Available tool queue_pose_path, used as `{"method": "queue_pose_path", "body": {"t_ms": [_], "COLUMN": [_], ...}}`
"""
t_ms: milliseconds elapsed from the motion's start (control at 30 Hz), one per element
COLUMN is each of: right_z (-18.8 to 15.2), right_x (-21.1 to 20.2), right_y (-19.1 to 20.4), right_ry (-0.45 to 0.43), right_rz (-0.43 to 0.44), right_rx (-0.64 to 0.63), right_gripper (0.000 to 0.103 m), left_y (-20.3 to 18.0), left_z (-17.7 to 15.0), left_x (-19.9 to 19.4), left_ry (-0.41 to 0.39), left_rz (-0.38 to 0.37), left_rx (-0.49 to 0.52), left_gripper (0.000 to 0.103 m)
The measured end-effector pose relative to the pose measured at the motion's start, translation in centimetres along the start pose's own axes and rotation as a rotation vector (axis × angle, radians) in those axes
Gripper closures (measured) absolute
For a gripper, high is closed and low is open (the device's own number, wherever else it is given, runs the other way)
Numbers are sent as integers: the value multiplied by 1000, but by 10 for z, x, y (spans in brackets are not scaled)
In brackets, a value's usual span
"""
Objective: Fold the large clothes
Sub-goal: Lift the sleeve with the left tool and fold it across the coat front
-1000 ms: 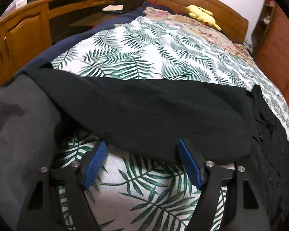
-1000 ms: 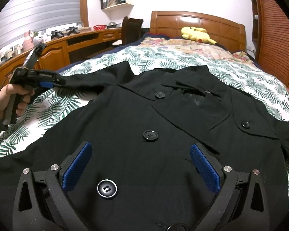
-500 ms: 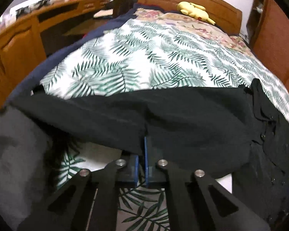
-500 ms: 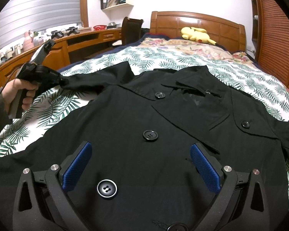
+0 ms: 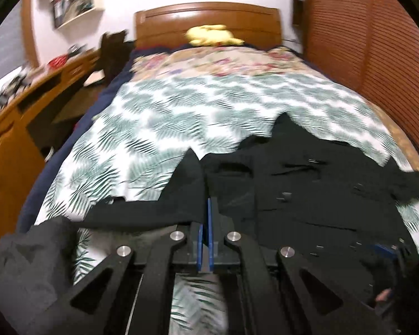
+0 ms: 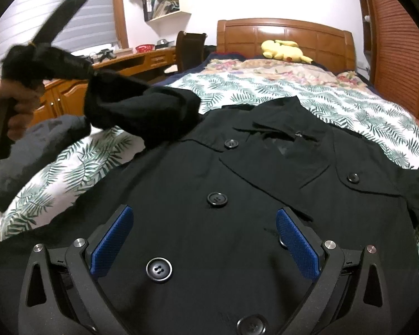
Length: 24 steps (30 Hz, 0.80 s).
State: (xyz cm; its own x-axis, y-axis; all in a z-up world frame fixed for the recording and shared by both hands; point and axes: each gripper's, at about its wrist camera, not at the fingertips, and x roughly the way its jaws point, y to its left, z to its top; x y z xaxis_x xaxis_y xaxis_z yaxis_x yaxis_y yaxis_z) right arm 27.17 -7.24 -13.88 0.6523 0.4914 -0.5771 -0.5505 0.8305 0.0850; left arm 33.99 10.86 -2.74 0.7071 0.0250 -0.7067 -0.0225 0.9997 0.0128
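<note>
A black buttoned coat (image 6: 237, 195) lies face up on the bed's leaf-print cover (image 6: 335, 97). In the right wrist view a hand holds my left gripper (image 6: 90, 72) at the upper left, shut on the coat's sleeve (image 6: 142, 109), which hangs lifted and bunched above the cover. The left wrist view shows the same grip from behind: the left gripper (image 5: 208, 206) has its blue pads pressed together on the sleeve (image 5: 178, 195), with the coat body (image 5: 307, 195) to its right. My right gripper (image 6: 204, 212) hovers open over the coat's front buttons, with nothing between its pads.
A grey garment (image 6: 28, 153) lies at the bed's left edge. A yellow plush toy (image 6: 282, 50) sits by the wooden headboard (image 6: 285, 30). A wooden desk (image 6: 142, 58) and a chair stand on the left, slatted wooden doors (image 6: 399, 55) on the right.
My left gripper shut on the sleeve, then rose and swung toward the coat, lifting the sleeve off the cover. The right gripper has stayed put and open.
</note>
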Motion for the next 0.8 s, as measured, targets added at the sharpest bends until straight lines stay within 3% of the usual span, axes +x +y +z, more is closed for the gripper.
{"method": "queue_pose_path", "body": {"t_ms": [167,333,467,633,800], "right_z": [1,1,0,0,-1], "right_x": [1,1,1,1,1], "right_y": [-4,-7,-7,-6,-4], "right_ry": [8,8,12,13,14], "right_rz": [9,16,17,17,14], "right_rx": [17,22,19,17,13], "right_gripper": [0,0,0,0,0], "left_y": [-41,-49,-46,-34,-1], "left_z": [-11,-29,-50,-70,-81], "left_x": [-15,-24,-45,-58,-38], "left_ry": [16,66,61,38,64], "left_rz": [-28,-62,-91,-45,-1], "left_rx": [77,81,84,91,49], "left_gripper": [103,93,81,67,64]}}
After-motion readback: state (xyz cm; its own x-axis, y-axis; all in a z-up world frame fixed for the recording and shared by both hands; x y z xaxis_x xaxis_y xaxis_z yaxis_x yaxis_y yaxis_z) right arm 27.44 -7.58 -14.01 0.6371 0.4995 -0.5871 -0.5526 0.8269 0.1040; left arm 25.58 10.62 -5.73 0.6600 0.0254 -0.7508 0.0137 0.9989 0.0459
